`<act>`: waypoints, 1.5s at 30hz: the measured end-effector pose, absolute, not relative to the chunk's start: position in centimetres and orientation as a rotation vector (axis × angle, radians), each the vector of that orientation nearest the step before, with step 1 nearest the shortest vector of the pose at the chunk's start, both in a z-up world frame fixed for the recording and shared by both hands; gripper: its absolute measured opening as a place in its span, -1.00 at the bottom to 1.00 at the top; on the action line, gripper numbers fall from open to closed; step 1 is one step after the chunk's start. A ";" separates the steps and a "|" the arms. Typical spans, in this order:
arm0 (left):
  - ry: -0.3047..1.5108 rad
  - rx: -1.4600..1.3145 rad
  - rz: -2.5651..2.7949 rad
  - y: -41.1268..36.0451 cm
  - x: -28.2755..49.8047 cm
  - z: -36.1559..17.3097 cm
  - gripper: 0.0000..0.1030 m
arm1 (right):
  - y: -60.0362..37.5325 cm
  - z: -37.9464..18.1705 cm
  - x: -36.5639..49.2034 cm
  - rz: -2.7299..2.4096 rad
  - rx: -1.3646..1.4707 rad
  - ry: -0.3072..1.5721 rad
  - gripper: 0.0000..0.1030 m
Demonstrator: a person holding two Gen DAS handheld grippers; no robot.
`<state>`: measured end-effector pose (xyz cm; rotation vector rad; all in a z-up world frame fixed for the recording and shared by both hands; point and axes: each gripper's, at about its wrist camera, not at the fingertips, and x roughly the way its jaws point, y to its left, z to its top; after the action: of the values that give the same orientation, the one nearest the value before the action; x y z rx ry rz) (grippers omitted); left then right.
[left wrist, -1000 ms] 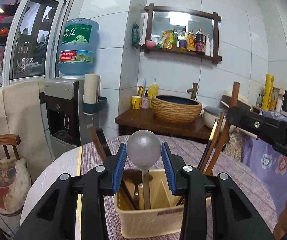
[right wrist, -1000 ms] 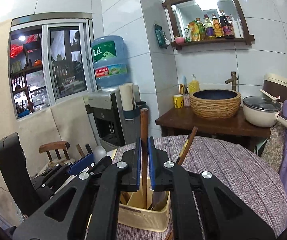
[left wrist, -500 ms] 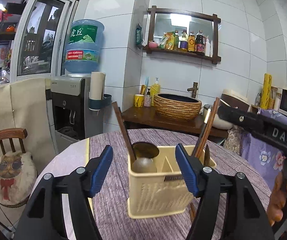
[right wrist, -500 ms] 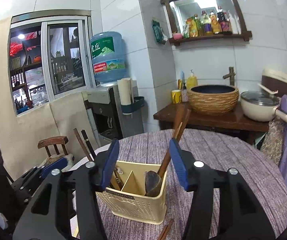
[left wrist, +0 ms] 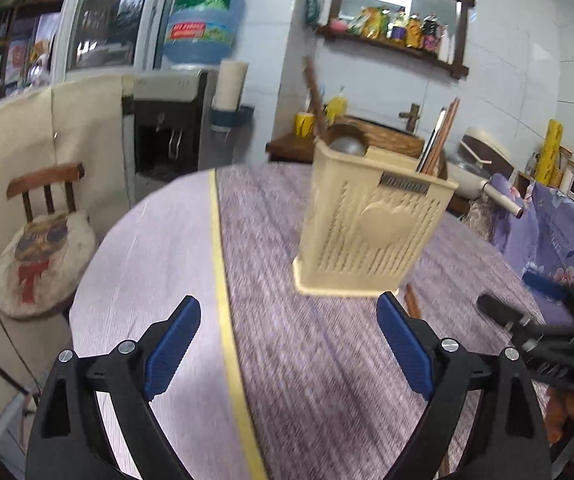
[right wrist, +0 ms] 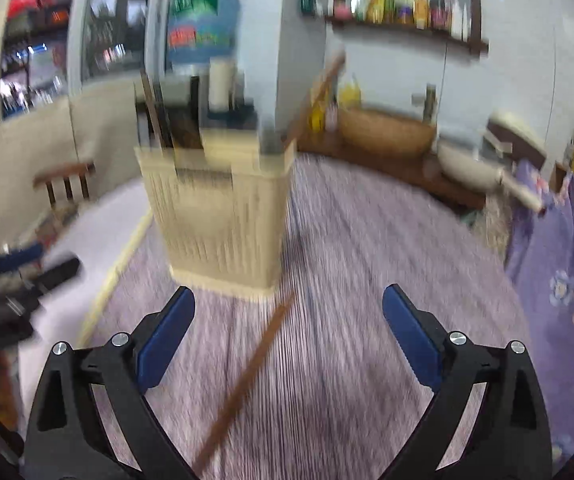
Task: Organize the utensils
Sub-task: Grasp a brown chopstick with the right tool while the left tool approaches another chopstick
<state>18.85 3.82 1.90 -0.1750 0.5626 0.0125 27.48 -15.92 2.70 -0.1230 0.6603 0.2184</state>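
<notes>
left gripper [left wrist: 287, 344] wide, empty | right gripper [right wrist: 287, 336] wide, empty | holder [left wrist: 371, 224] upright on tabletop [left wrist: 167, 264], utensils inside | loose chopstick [right wrist: 247, 376] flat just before right gripper; looked thin, stiff, light, roll-prone | pinch mid-length

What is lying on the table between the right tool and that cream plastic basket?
A long brown chopstick lies on the purple cloth, running from the cream plastic basket toward the open right tool, in the right wrist view.

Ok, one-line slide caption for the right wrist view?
Open right claw above a stray chopstick lying on the table before the cream utensil basket.
</notes>
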 end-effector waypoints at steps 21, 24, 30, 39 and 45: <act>0.643 -0.123 -0.080 0.4 19.0 -0.2 0.72 | -23.6 -0.4 27.4 0.056 0.038 0.773 0.81; 0.646 -0.100 -0.092 -0.6 19.1 -0.1 0.72 | -24.3 -1.3 28.2 0.041 0.056 0.816 0.45; 0.670 -0.063 -0.118 -2.1 19.6 -0.4 0.71 | -24.0 -2.4 30.9 0.078 0.149 0.870 -0.04; 0.706 -0.041 -0.121 -2.7 19.9 -1.3 0.64 | -21.4 -3.4 33.9 0.020 0.110 0.926 -0.39; 0.715 -0.033 -0.128 -3.0 20.0 -1.5 0.64 | -20.3 -3.4 34.6 -0.013 0.044 0.927 -0.61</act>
<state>20.02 -3.02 -1.48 -0.0329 0.7150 -0.1283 34.59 -20.29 -3.40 0.0435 0.9272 -0.0135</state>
